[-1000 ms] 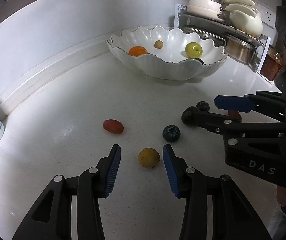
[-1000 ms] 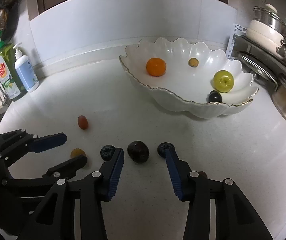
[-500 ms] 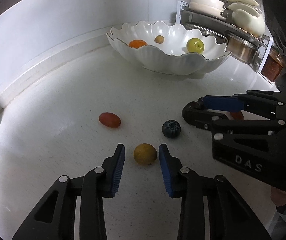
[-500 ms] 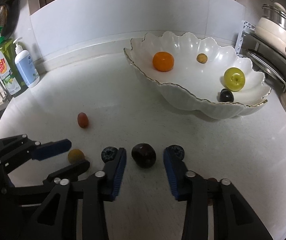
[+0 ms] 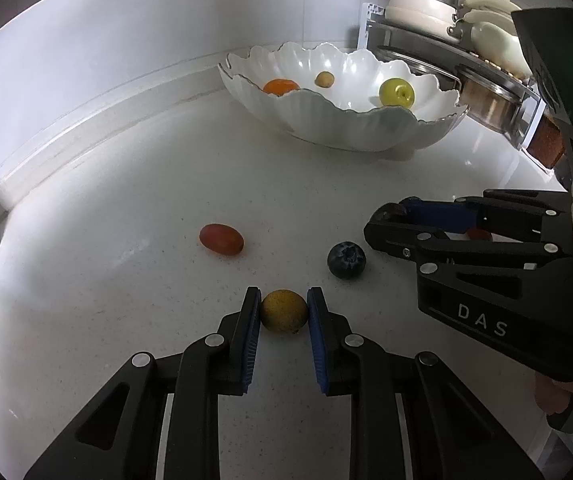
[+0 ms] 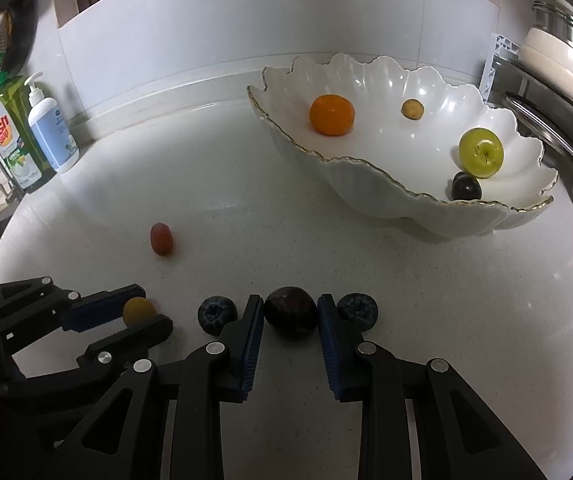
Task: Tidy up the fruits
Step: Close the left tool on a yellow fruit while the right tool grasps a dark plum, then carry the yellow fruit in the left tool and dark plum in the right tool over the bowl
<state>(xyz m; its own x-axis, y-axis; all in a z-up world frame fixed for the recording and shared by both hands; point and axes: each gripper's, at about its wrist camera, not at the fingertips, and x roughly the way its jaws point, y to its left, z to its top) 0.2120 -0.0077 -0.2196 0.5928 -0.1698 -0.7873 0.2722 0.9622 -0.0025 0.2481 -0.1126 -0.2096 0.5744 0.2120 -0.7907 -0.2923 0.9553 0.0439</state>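
Fruits on the bench were just clamped: your left tool gripped the yellow fruit, your closing right tool the dark plum, both ready for lifting.

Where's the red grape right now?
In the left wrist view the red grape lies loose on the counter, left of the blueberry, no gripper touching it.

Bowl behind loose fruit; orange, apple in bowl.
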